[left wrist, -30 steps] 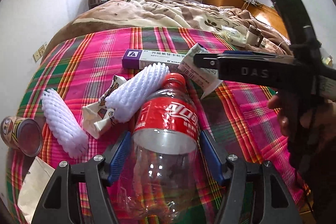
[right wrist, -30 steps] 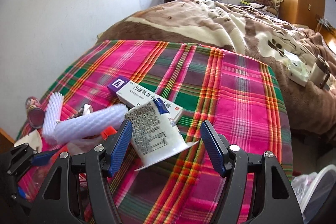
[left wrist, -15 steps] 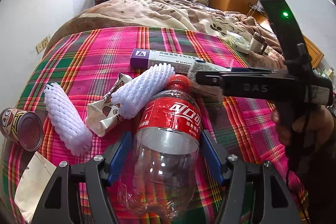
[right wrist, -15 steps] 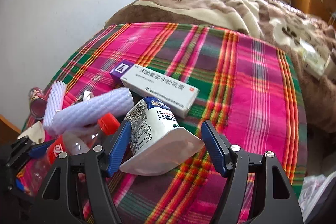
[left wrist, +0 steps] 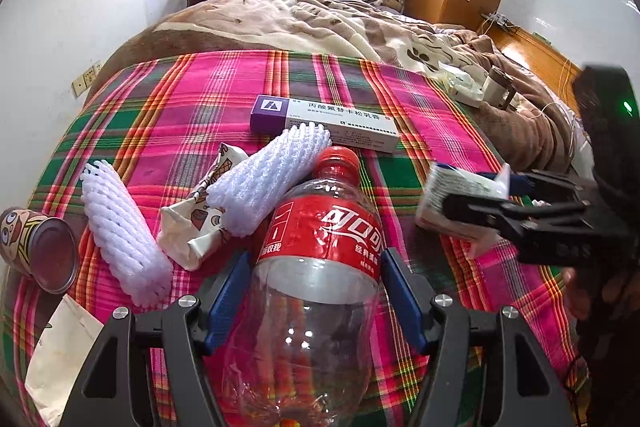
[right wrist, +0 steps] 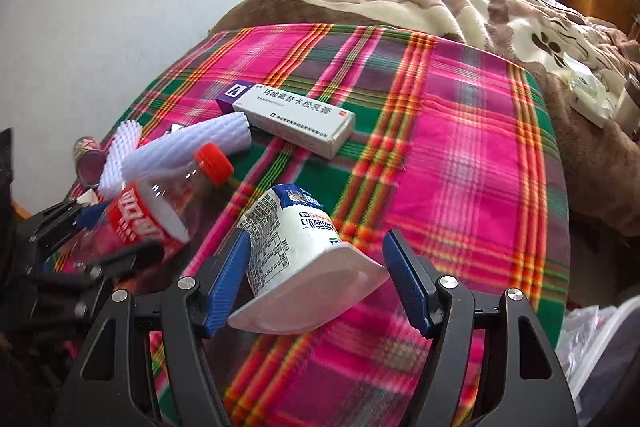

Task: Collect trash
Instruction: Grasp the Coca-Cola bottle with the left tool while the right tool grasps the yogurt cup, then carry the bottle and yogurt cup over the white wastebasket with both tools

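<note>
Between the left gripper's [left wrist: 316, 301] blue pads sits the plastic bottle [left wrist: 316, 263], clenched at its red label; its long axis runs straight out along the fingers, red cap pointing away, clear base back toward the camera. Over in the right gripper [right wrist: 316, 277], the yogurt cup [right wrist: 298, 259] is grasped across its flared rim, narrow base aimed forward and a touch left, wide mouth facing back. Ahead of both jaws, a medicine box [right wrist: 288, 119] lies crosswise on the plaid blanket [right wrist: 460, 147].
</note>
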A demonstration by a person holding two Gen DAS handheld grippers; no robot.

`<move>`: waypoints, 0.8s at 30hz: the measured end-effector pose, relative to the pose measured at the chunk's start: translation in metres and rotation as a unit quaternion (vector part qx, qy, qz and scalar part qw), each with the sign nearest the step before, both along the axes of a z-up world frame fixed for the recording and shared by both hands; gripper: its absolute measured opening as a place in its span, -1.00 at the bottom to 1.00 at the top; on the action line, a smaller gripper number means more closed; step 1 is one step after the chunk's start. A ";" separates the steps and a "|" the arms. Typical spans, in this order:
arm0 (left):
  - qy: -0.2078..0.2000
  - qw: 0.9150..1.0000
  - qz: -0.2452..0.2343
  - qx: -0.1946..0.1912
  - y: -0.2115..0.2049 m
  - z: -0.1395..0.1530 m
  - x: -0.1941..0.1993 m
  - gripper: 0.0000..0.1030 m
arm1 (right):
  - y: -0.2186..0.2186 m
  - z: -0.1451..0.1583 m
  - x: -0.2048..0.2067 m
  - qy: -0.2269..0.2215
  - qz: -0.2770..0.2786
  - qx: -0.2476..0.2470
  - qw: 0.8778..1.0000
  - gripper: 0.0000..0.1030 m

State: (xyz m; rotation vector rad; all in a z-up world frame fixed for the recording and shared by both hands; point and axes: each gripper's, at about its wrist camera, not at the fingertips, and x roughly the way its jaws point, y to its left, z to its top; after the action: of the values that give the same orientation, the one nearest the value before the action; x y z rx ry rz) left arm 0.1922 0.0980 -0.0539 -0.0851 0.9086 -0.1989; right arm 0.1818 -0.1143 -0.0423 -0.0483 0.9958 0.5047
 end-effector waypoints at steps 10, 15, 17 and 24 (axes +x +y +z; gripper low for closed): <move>-0.001 1.000 -0.002 0.009 -0.008 0.001 0.001 0.29 | -0.002 0.018 -0.019 -0.077 0.008 -0.070 0.995 0.36; 0.002 1.000 -0.002 0.013 -0.009 0.000 0.001 0.29 | 0.013 0.022 -0.014 -0.085 0.049 -0.093 0.991 0.37; 0.004 1.000 -0.003 0.012 -0.009 0.000 0.003 0.29 | 0.021 0.012 -0.009 -0.070 0.060 -0.119 0.989 0.37; 0.017 1.000 -0.007 0.016 -0.014 -0.003 0.012 0.29 | 0.023 -0.003 -0.002 -0.040 0.064 -0.195 0.978 0.26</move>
State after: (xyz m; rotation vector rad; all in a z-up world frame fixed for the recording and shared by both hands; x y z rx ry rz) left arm 0.2041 0.0838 -0.0574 -0.0516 0.9455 -0.1960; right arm 0.1802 -0.0916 -0.0451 -0.4830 1.0046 0.4139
